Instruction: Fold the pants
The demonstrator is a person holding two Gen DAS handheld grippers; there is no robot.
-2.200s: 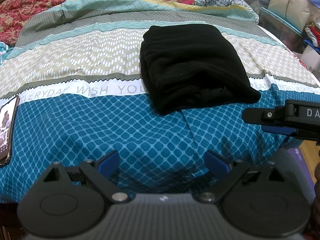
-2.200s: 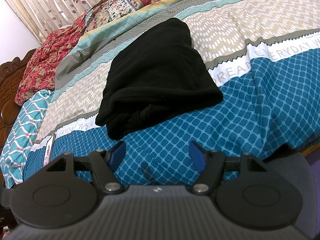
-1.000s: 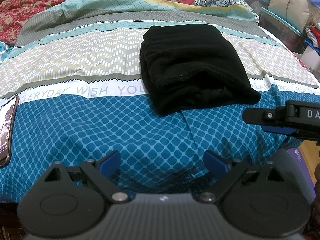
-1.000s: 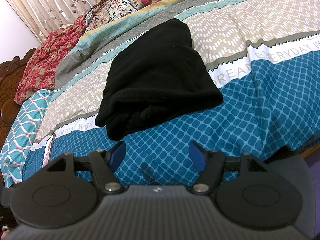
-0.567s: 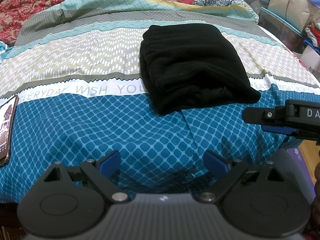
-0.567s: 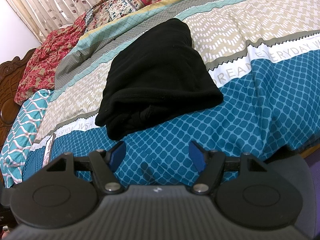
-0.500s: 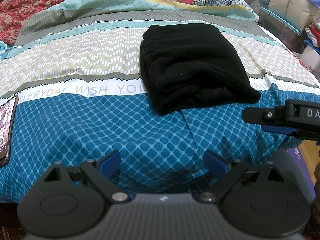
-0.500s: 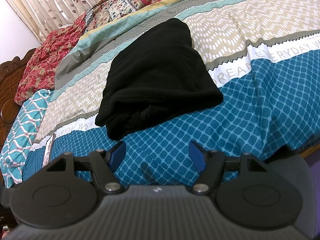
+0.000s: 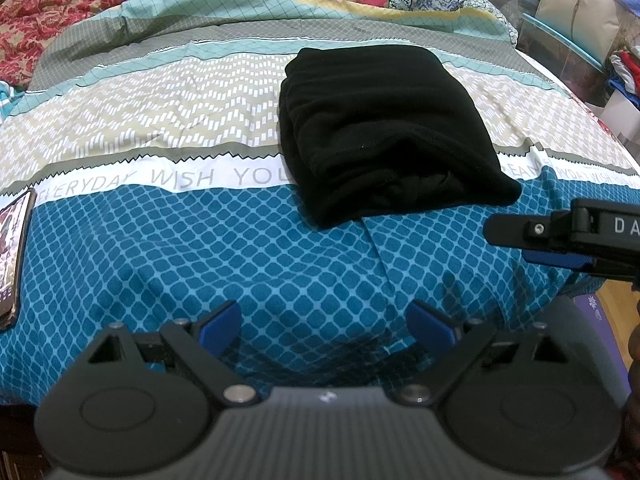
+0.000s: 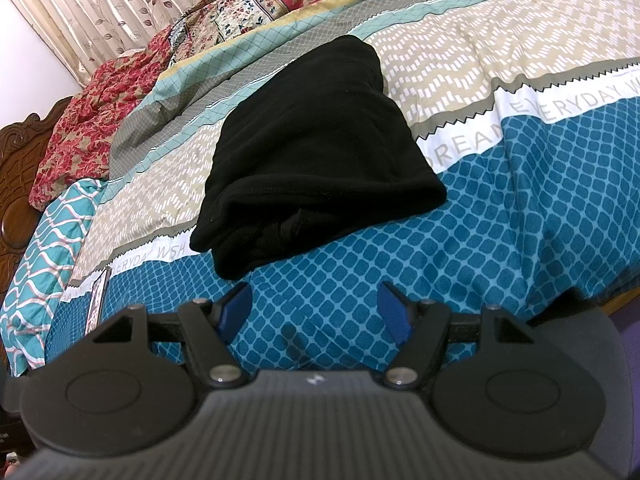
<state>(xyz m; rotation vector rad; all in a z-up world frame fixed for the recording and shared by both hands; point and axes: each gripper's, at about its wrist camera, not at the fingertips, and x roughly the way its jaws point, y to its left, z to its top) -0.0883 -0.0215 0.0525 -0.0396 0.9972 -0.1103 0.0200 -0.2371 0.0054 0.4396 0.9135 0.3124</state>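
Left wrist view shows the pants (image 9: 384, 128) lying folded in a compact black stack on the bed (image 9: 160, 240), ahead of us. Our left gripper (image 9: 326, 322) and right gripper (image 10: 314, 308) hover with jaws open and empty. We judge the folding done; next calls only for backing away.

No visible change, seemingly, anywhere.

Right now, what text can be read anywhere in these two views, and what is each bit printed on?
"EVERYDAY WISH YOU": white band of the bedspread, left view, running under the black pants.
"DREAM EVERYDAY": same band, right view.
"DA": right claw, cut off by the frame edge.
Phone screen: too blurred to read.
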